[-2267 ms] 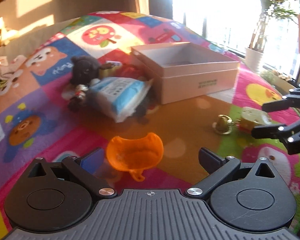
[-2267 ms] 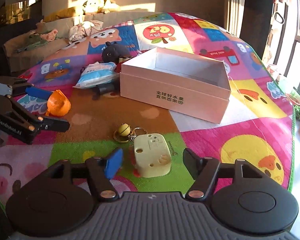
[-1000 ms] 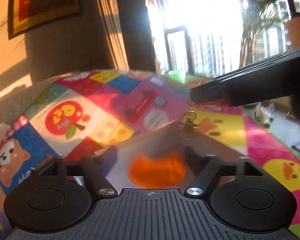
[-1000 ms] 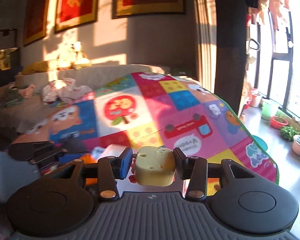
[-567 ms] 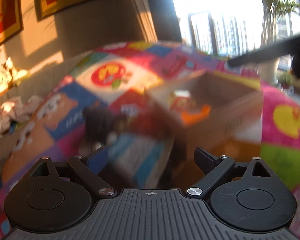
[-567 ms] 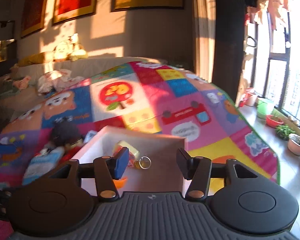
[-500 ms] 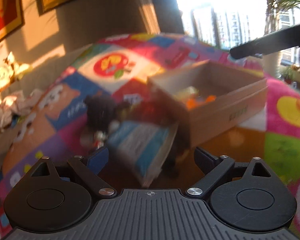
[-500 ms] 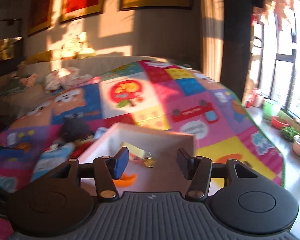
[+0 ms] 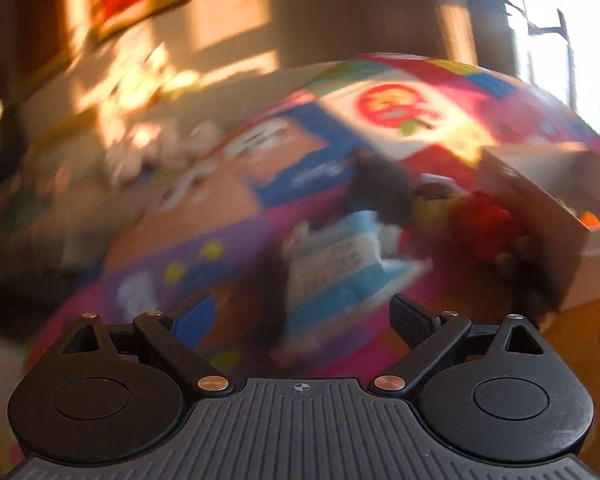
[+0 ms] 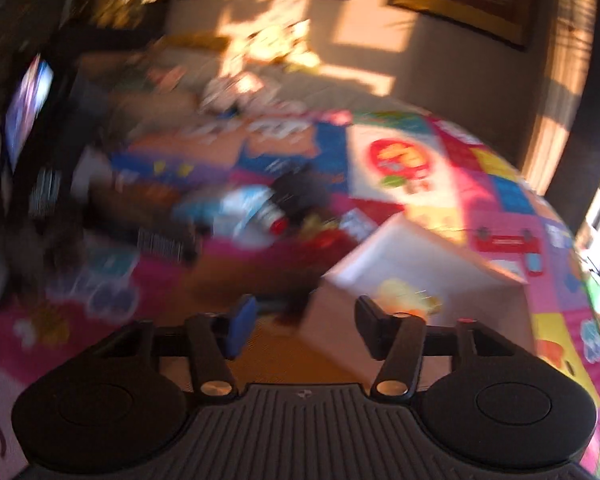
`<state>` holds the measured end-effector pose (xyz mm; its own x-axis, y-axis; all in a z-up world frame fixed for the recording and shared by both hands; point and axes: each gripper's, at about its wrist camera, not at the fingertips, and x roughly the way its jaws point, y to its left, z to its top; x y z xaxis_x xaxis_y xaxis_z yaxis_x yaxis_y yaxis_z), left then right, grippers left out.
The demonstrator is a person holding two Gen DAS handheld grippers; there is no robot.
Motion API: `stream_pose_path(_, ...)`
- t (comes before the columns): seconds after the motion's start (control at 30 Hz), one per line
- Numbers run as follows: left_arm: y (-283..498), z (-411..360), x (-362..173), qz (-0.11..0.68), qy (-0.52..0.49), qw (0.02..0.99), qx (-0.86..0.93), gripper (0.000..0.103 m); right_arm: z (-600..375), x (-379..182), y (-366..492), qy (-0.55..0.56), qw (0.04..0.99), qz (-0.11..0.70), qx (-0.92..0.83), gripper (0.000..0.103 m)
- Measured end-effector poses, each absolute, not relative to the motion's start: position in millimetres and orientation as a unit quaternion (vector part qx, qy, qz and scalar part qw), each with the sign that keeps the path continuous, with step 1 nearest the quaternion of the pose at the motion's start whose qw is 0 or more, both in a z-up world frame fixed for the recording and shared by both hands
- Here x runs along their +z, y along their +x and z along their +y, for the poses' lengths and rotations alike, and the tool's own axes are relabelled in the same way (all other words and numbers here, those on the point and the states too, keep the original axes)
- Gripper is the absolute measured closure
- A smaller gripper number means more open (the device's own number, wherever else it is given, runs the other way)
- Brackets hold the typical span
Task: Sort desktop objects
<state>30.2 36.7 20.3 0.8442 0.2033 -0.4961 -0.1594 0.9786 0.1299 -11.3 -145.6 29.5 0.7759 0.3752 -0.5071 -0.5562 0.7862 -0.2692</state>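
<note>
- Left tongs (image 9: 302, 318) are spread wide with nothing between the fingers; 2.3 s ago they were closing in on an orange toy on the mat, and half a second ago they were already empty
- Right tongs (image 10: 300, 322) are also parted and empty; one second ago they were clamped on a pale yellow cheese-shaped toy
- Just beyond the left fingers lies the blue-and-white packet (image 9: 340, 264) on the colourful play mat (image 9: 204, 208) (both views are heavily smeared, so detail is poor); it sat further left in that view half a second ago, as the camera has swung leftward
- Behind the packet is a dark plush toy (image 9: 384, 184), with a red lump (image 9: 484, 224) beside it that touches the box wall, though what the lump is cannot be told
- The pink box (image 9: 540, 216) is now at the right edge of the left view, whereas it was central before; an orange toy (image 9: 590, 220) shows inside it near the corner
- In the right view the box (image 10: 412, 264) is just past the right finger, and a yellow blur inside it (image 10: 404, 296) looks like the cheese-shaped toy
- Further off, the right view has turned left compared with half a second ago, bringing a dark shape with a lit screen (image 10: 28, 108) into the far left
</note>
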Motion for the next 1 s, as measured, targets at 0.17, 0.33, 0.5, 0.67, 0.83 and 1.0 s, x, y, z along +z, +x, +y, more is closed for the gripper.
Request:
stream_pose_path(0.17, 15, 66, 12, 0.275, -0.059, 0.957, 0.071, 0.003, -112, 15, 8, -0.178, 0.915, 0.262, 0.25, 0.05)
stream_pose_path(0.33, 17, 69, 11, 0.271, -0.077, 0.957, 0.065, 0.002, -90, 5, 46, -0.127, 0.922, 0.323, 0.173, 0.052)
stream_pose_path(0.5, 18, 72, 8, 0.268, -0.088, 0.957, 0.062, 0.002, -92, -2, 52, -0.097, 0.924, 0.338, 0.152, 0.07)
stream_pose_path(0.67, 17, 72, 9, 0.267, -0.089, 0.957, 0.063, 0.002, -125, 5, 22, -0.097, 0.913, 0.349, 0.189, 0.079)
stream_pose_path(0.83, 17, 66, 10, 0.267, -0.071, 0.959, 0.064, 0.002, -168, 14, -17, -0.103, 0.893, 0.354, 0.258, 0.08)
stream_pose_path(1.0, 13, 60, 11, 0.267, -0.057, 0.961, 0.05, 0.002, -223, 36, -12, -0.052, 0.947, 0.277, 0.157, 0.039)
